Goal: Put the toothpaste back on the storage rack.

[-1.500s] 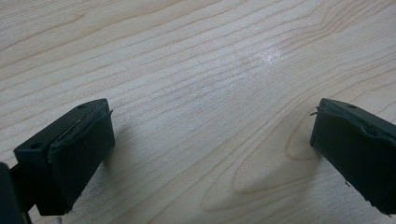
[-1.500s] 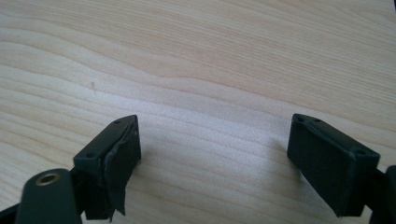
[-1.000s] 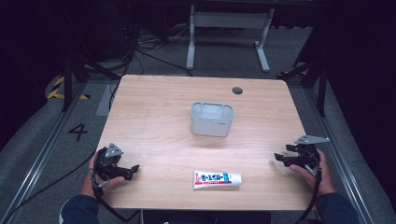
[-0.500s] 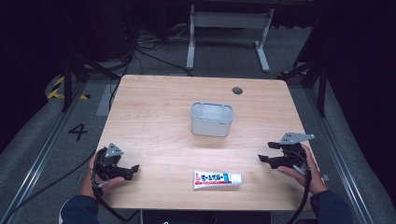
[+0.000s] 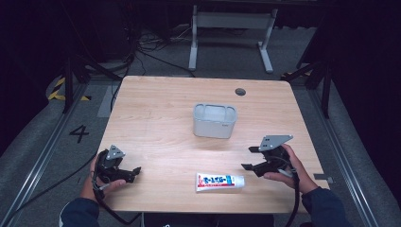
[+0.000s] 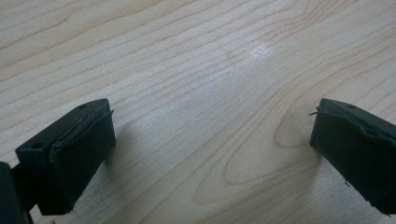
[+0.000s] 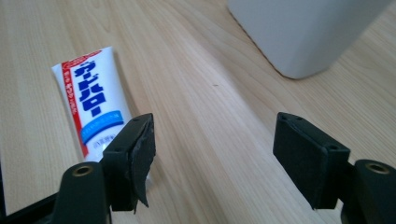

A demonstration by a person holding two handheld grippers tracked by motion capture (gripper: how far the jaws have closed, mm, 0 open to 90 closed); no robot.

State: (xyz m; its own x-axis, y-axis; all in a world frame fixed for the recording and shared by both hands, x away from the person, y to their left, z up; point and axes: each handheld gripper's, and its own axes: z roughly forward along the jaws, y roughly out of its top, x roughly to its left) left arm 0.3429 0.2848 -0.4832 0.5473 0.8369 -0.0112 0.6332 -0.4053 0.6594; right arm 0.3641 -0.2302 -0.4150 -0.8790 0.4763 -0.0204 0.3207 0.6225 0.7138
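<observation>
Right gripper view puts your right gripper [image 7: 212, 156] with its fingers [image 7: 135, 154] spread wide and nothing between them, the toothpaste tube [image 7: 91, 105] lying flat on the surface [image 7: 210, 84] just outside the left finger, so if the tube is what you mean to take, shift toward it until it sits crosswise between both fingers, then lower and close across its flat body. Your left gripper [image 6: 210, 149] rests low over bare wood, fingers likewise apart and empty. Ahead of the right finger stands the grey bin [image 5: 214, 120], which from above looks empty.
</observation>
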